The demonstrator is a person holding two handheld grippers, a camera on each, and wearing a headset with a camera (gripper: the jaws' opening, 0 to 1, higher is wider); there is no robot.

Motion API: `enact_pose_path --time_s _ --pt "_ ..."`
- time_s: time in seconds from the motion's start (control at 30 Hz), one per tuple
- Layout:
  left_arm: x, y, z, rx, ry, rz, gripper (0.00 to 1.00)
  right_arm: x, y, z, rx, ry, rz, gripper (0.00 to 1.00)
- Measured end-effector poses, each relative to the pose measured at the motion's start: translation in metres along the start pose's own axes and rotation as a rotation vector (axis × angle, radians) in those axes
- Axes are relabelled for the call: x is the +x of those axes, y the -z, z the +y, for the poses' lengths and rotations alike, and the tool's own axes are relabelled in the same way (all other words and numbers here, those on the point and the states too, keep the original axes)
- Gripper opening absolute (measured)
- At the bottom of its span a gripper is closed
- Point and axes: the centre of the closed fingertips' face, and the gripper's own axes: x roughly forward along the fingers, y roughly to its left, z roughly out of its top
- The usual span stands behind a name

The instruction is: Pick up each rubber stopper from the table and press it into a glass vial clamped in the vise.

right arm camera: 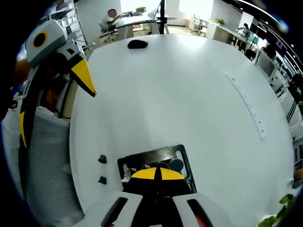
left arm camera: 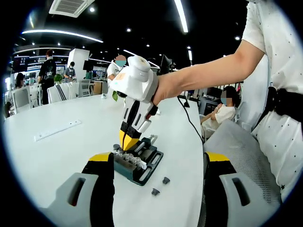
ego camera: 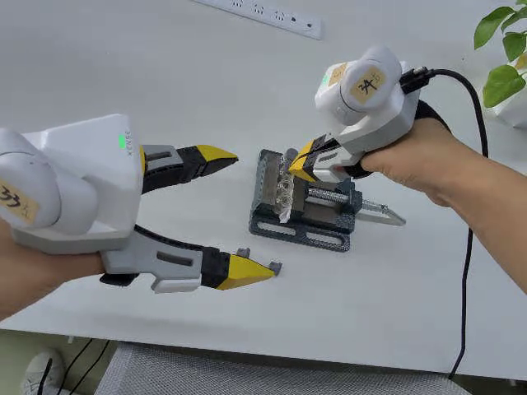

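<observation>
Right claw (ego camera: 303,169) first: its yellow tips are pressed together, pointing down onto the row of glass vials (ego camera: 284,191), right on top of the vise (ego camera: 300,226). In the right gripper view the tips meet with no gap, and whether anything is pinched between them I cannot tell. They also cover the near part of the row there.

The vials stand upright, side by side, gripped between the vise's jaws. In the right gripper view one vial at the end of the row is topped by a round dark stopper (right arm camera: 176,164). What the others hold is too small to make out.

Now the left claw (ego camera: 235,212): it is spread wide and holds nothing, off to the left of the vise. It hangs above the table (ego camera: 165,74), one jaw high and one low.

Two loose stoppers (left arm camera: 166,180) lie on the table just in front of the vise, near each other but not touching. In the head view the lower left jaw tip sits just beside them. They are small, dark and open to reach, with nothing on top of them.

Further out, a black cable (ego camera: 469,271) trails from the right claw across the table, to the right of the vise. A white power strip (ego camera: 263,12) lies well beyond the vise at the far edge. A green plant (ego camera: 501,49) stands off to the far right of the vise. In the right gripper view a small dark object (right arm camera: 137,44) rests on the table far beyond the vise, too blurred to name.
</observation>
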Motion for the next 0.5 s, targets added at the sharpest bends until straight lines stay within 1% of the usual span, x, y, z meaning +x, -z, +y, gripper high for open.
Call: enact_pose_path --time_s 0.1,0.13,0.33,0.5 --pt "0.0 -0.0006 0.0005 -0.001 -0.001 -0.003 0.76 0.0006 0.0005 0.0004 -0.015 -0.004 0.008 0.0" --pt "0.0002 -0.0009 0.0005 -0.001 -0.001 -0.004 0.76 0.0009 0.0004 0.0006 -0.03 -0.005 0.014 0.0" --pt "0.0018 -0.0009 -0.001 0.004 0.005 -0.003 0.76 0.0012 0.0024 0.0023 -0.026 -0.013 0.024 0.0" --pt "0.0038 -0.0019 -0.0032 0.013 0.013 0.003 0.76 0.0003 0.0027 0.0029 -0.019 -0.002 0.013 0.0"
